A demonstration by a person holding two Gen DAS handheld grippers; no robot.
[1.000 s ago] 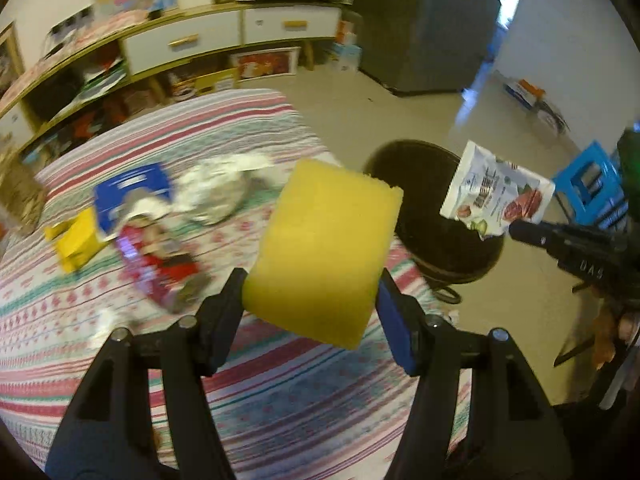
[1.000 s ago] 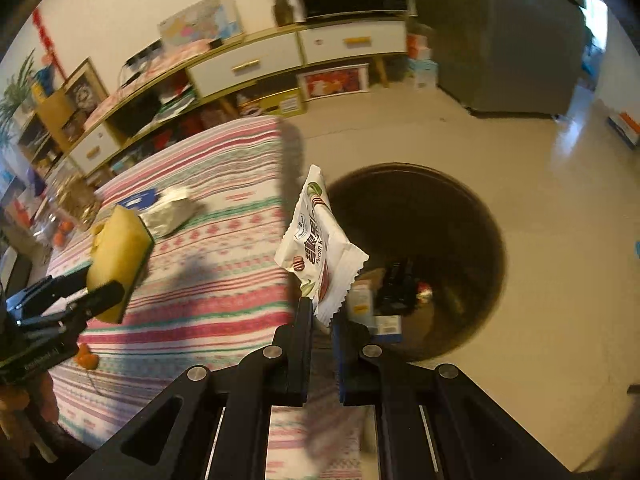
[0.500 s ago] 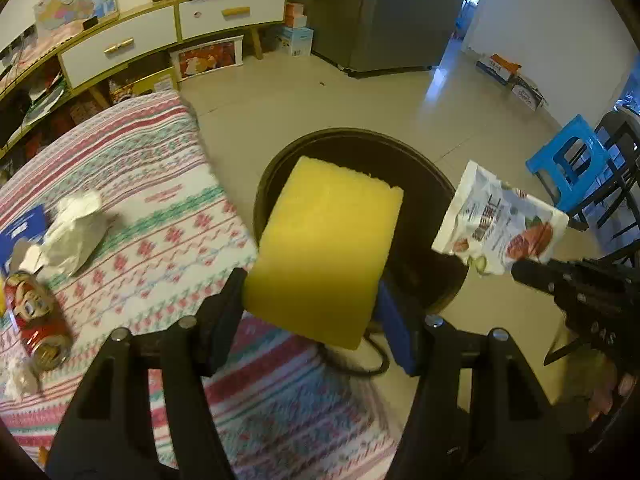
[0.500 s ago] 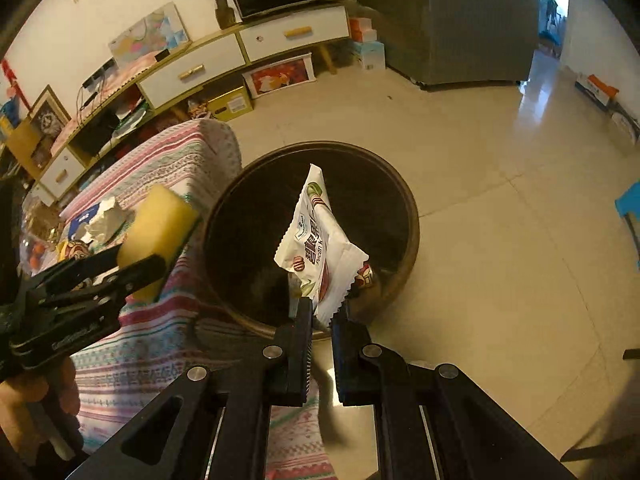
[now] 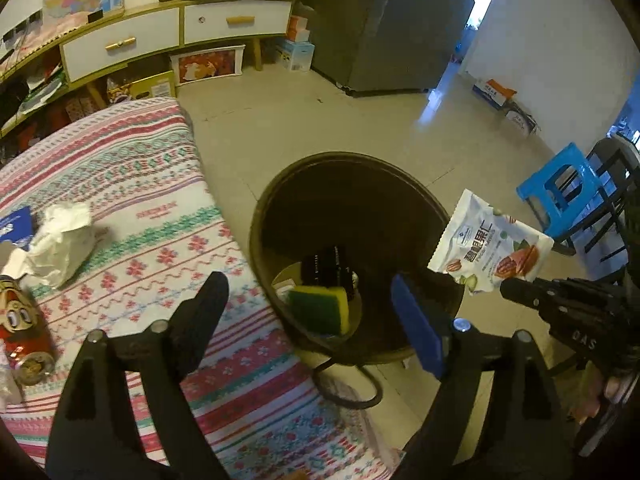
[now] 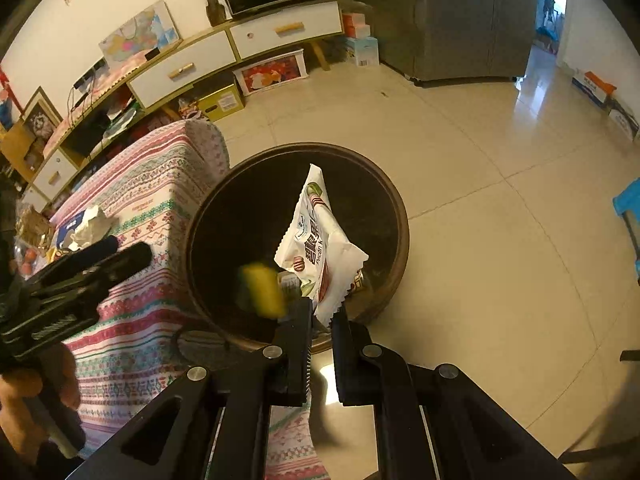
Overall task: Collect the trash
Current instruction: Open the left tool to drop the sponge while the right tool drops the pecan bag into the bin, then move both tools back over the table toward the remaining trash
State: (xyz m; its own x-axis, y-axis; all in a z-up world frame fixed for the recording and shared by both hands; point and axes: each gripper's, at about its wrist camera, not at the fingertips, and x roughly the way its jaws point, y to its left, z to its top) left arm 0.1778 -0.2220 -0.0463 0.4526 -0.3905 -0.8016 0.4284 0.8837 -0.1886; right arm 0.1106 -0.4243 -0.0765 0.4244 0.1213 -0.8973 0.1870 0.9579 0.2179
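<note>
**Sponge binned, packet next**

Left wrist view: our left gripper [image 5: 310, 308] has just been opening and holds nothing; the sponge [image 5: 320, 307] lies inside the trash bin [image 5: 256, 216]. Beside the bin, the striped table [image 5: 152, 184] keeps crumpled paper [image 5: 60, 240] and a red can [image 5: 20, 324].

Right wrist view: our right gripper [image 6: 322, 320] pinches the pecan packet [image 6: 320, 240] above the bin, not yet released.

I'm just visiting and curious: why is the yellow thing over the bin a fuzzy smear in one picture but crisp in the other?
Right wrist view: the sponge is smeared by motion blur inside the bin, while the snack bag stays sharp. Left wrist view: the same sponge looks crisp. Both views bend straight lines, being fisheye; window glare streaks the floor.
</note>
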